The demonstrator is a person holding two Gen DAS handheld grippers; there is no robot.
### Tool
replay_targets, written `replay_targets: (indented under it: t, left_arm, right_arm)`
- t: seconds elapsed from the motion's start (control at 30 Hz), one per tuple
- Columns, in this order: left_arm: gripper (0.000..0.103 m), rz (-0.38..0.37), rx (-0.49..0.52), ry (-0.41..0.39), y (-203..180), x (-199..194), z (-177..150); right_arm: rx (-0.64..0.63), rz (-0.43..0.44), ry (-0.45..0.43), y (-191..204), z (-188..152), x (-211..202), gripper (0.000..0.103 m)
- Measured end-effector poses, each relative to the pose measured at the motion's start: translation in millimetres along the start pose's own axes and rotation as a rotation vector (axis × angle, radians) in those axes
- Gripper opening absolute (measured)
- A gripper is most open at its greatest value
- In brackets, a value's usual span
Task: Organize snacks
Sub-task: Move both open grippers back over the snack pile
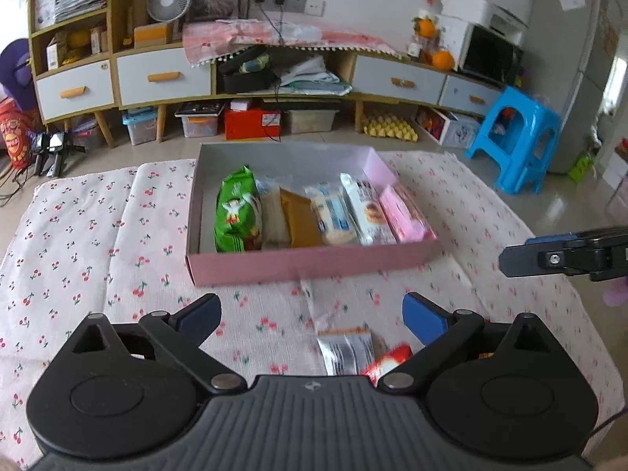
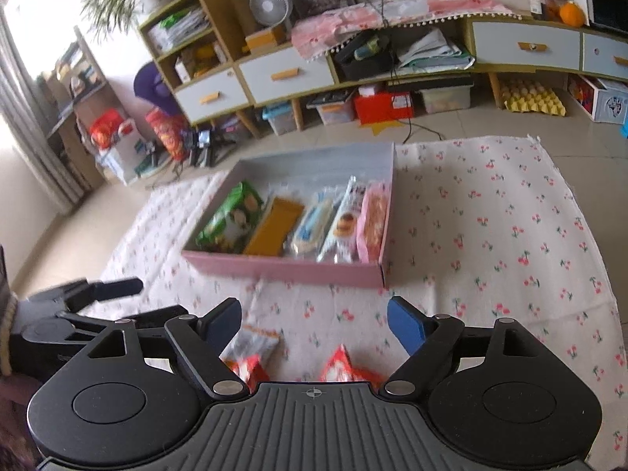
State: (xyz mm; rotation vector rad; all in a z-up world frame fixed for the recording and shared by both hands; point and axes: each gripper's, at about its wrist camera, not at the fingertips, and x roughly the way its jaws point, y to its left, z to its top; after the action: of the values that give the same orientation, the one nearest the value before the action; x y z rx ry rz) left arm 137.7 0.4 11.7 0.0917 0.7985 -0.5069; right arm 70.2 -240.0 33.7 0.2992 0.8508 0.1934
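Right now both grippers are empty with jaws spread wide: the left gripper [image 1: 312, 316] and the right gripper [image 2: 314, 324] hang over the cherry-print cloth [image 1: 98, 235], short of the pink box [image 1: 314, 265]. Six packets already stand in a row in the box, from the green packet [image 1: 237, 212] to the pink packet [image 1: 406, 216]. Loose on the cloth, just under the grippers, lie a silver packet [image 1: 345, 349] and a red packet [image 2: 343, 367]; a second red one seems to sit beside them. Both grippers could go for the same crowded heap and knock together. Slick wrappers lying flat may slide from the pads, or the pads may pinch the cloth and drag it. Pushing another packet into the tight row could topple its neighbours
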Motion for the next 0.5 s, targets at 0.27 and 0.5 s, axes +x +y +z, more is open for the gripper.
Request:
replay_targets:
  t: [0.27,0.5]
  left_arm:
    - [0.099,0.007,0.047,0.072,-10.3,0.7,-26.1]
    - [0.089,-0.027,-0.038,0.192,-10.5,11.4,-45.8]
  right_arm:
    - [-0.077,-0.035,0.074,6.3,-30.5,5.7,0.083]
    - [-0.176,-0.059,0.11,14.9,-54.3,5.0,0.083]
